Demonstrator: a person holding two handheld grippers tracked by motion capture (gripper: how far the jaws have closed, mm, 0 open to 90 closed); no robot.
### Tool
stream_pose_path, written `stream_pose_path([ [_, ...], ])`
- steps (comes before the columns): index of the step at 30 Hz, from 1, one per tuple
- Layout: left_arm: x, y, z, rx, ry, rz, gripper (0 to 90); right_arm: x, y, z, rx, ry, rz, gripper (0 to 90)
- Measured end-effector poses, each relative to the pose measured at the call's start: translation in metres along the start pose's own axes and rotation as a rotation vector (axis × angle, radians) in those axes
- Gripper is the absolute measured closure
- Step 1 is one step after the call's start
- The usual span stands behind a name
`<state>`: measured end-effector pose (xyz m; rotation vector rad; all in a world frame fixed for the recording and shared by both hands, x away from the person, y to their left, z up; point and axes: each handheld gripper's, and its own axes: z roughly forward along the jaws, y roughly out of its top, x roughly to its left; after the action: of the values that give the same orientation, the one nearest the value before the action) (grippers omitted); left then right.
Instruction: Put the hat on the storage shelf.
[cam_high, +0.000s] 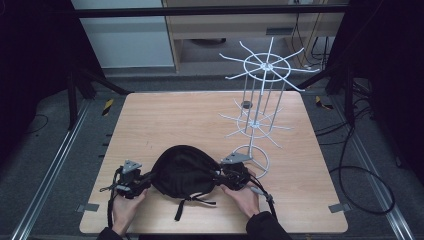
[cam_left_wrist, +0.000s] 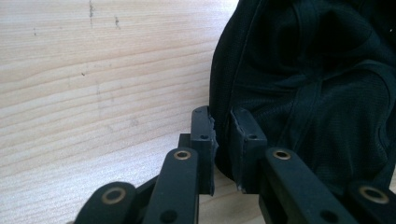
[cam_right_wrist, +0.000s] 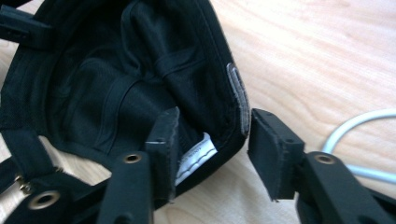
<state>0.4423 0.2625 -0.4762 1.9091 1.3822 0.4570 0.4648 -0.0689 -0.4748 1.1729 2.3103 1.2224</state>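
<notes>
A black cap (cam_high: 182, 172) lies upside down on the wooden table (cam_high: 190, 115), near its front edge, with a strap (cam_high: 187, 202) trailing toward me. My left gripper (cam_high: 149, 177) is at the cap's left side. In the left gripper view it (cam_left_wrist: 224, 135) is shut on the fabric edge of the cap (cam_left_wrist: 317, 93). My right gripper (cam_high: 217, 176) is at the cap's right side. In the right gripper view it (cam_right_wrist: 212, 140) stands open astride the rim of the cap (cam_right_wrist: 116, 84), one jaw inside by a white label (cam_right_wrist: 196, 156), the other just outside.
A white wire display rack (cam_high: 260, 100) with two tiers of radial hooks stands on the table's right half, its ring base (cam_high: 252, 155) just behind my right gripper. Part of that base wire (cam_right_wrist: 355, 126) lies to the right of the outer jaw. Dark floor and cables surround the table.
</notes>
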Motion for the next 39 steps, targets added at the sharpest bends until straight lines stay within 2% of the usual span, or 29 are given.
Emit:
stream_pose_path([
  [3,0.000,0.000,0.000,0.002,0.000,-0.002,81.4,0.000,-0.001,0.001,0.015,-0.008,-0.012,60.3],
  [4,-0.001,0.000,0.000,-0.002,0.000,-0.004,81.7,0.000,-0.001,0.000,0.022,-0.013,-0.004,66.7],
  [5,-0.001,0.000,0.000,-0.002,0.000,-0.004,82.0,0.000,-0.001,0.000,0.022,-0.013,-0.004,66.7],
  [6,-0.001,0.000,-0.001,-0.003,-0.002,-0.002,82.2,0.000,-0.001,-0.002,0.016,-0.006,0.004,72.2],
  [7,-0.002,0.000,-0.001,-0.008,-0.003,0.001,82.2,0.000,-0.001,-0.002,0.016,-0.006,0.004,72.2],
  [8,-0.004,0.000,-0.001,-0.010,-0.008,0.007,82.4,0.000,0.000,-0.004,0.006,0.003,0.005,74.9],
  [10,-0.006,0.000,-0.001,-0.007,-0.019,0.014,82.7,0.004,0.004,-0.013,-0.051,0.027,-0.004,80.4],
  [12,-0.010,0.000,0.001,-0.005,-0.023,0.027,82.8,0.009,0.009,-0.020,-0.094,0.040,-0.025,81.3],
  [13,-0.012,0.000,0.001,-0.005,-0.024,0.033,82.8,0.009,0.009,-0.020,-0.094,0.040,-0.025,81.3],
  [14,-0.014,0.000,0.003,-0.007,-0.031,0.032,82.9,0.015,0.013,-0.028,-0.133,0.054,-0.055,81.5],
  [15,-0.014,0.000,0.003,-0.007,-0.031,0.032,82.8,0.015,0.013,-0.028,-0.133,0.054,-0.055,81.5],
  [18,-0.016,0.002,0.007,-0.007,-0.040,0.030,82.9,0.025,0.019,-0.037,-0.176,0.083,-0.091,81.5],
  [20,-0.017,0.003,0.010,-0.011,-0.051,0.024,82.9,0.035,0.023,-0.043,-0.206,0.114,-0.132,81.2],
  [21,-0.017,0.003,0.010,-0.011,-0.051,0.024,82.9,0.035,0.023,-0.043,-0.206,0.114,-0.132,81.2],
  [22,-0.017,0.003,0.012,-0.014,-0.053,0.024,82.8,0.041,0.025,-0.045,-0.215,0.143,-0.154,81.0],
  [25,-0.016,0.004,0.013,-0.020,-0.065,0.011,82.8,0.048,0.025,-0.044,-0.215,0.169,-0.175,80.8],
  [26,-0.015,0.004,0.015,-0.024,-0.075,-0.001,82.8,0.055,0.024,-0.041,-0.212,0.196,-0.195,80.5],
  [27,-0.015,0.004,0.015,-0.024,-0.075,-0.001,82.8,0.055,0.024,-0.041,-0.212,0.196,-0.195,80.5],
  [28,-0.014,0.005,0.017,-0.027,-0.085,-0.008,82.7,0.061,0.022,-0.038,-0.201,0.221,-0.219,80.3],
  [31,-0.013,0.006,0.019,-0.032,-0.092,-0.002,82.3,0.068,0.018,-0.032,-0.176,0.239,-0.239,79.7],
  [34,-0.012,0.006,0.019,-0.031,-0.093,0.003,81.8,0.070,0.014,-0.026,-0.149,0.233,-0.252,79.5],
  [39,-0.008,0.006,0.017,-0.031,-0.097,-0.007,77.3,0.067,0.010,-0.024,-0.131,0.219,-0.241,80.1],
])
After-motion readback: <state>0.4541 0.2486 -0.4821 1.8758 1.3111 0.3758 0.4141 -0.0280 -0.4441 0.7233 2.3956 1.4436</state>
